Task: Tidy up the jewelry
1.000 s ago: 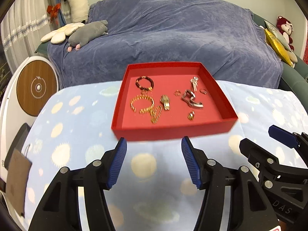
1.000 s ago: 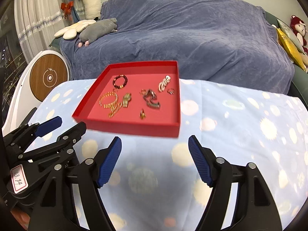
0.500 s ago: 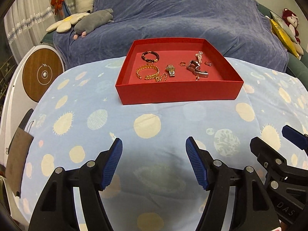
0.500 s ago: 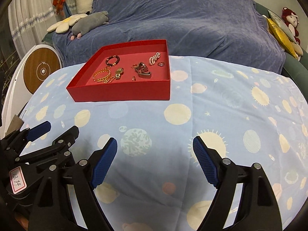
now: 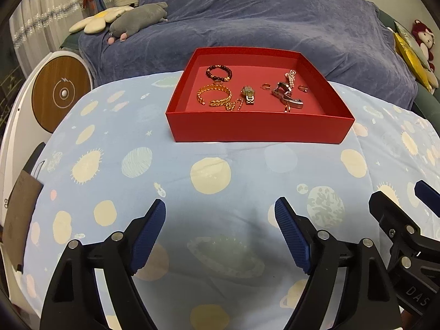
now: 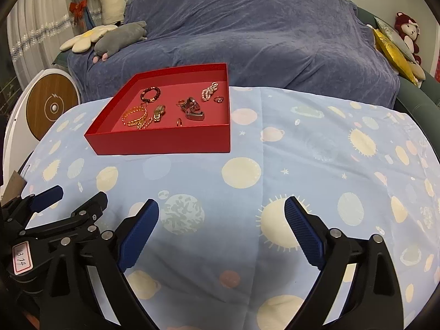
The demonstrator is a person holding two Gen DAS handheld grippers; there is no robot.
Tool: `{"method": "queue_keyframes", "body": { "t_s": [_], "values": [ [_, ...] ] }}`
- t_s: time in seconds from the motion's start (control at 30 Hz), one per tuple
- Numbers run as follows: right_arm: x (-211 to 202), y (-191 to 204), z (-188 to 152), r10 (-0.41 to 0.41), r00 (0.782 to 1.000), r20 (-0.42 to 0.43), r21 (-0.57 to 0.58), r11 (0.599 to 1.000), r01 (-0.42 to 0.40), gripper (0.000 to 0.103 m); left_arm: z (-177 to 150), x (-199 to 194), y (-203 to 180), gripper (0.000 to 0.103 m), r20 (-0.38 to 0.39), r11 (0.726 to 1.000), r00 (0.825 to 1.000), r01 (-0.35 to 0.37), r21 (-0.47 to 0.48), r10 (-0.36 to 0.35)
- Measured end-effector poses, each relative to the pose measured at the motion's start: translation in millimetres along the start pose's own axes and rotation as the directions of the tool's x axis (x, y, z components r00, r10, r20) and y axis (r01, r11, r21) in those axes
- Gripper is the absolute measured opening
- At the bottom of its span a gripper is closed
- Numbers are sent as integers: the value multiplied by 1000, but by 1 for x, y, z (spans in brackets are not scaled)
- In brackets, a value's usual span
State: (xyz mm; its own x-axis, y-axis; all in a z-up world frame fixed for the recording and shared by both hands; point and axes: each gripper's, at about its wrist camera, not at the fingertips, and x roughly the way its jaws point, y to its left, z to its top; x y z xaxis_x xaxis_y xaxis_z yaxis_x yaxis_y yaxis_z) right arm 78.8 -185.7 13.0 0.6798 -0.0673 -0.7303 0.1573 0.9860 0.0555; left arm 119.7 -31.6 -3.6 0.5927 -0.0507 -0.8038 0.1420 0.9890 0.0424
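Note:
A red tray (image 5: 258, 130) sits on the blue planet-print tablecloth (image 5: 211, 181); it also shows in the right wrist view (image 6: 162, 143). Inside lie a dark bead bracelet (image 5: 219, 73), gold chain bracelets (image 5: 214, 96), a small gold watch (image 5: 248, 94), a silver bangle (image 5: 288, 97), a pearl string (image 5: 291, 78) and small rings (image 5: 266, 85). My left gripper (image 5: 220, 231) is open and empty, well short of the tray. My right gripper (image 6: 221, 231) is open and empty, near the table's front, right of the left gripper (image 6: 46, 209).
A sofa under a blue-grey cover (image 5: 261, 19) stands behind the table, with plush toys (image 5: 137, 19) at its left and cushions (image 5: 409, 55) at its right. A round wood-faced device (image 5: 62, 93) stands to the left. A brown paper bag (image 5: 19, 217) hangs at the left edge.
Both grippers have pulled back and away from the red tray, which now sits farther off on the cloth. Both stay open and empty.

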Motion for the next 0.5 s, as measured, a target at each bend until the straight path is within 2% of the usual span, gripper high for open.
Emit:
{"method": "queue_keyframes", "body": {
  "t_s": [0.27,0.5],
  "values": [
    [0,0,1,0,1000,9,0,1000,0,96,3,-4,0,84,27,999,999,-36,12,36],
    [0,1,0,-14,1000,21,1,1000,14,96,3,-7,2,84,41,999,998,-40,7,39]
  ]
}}
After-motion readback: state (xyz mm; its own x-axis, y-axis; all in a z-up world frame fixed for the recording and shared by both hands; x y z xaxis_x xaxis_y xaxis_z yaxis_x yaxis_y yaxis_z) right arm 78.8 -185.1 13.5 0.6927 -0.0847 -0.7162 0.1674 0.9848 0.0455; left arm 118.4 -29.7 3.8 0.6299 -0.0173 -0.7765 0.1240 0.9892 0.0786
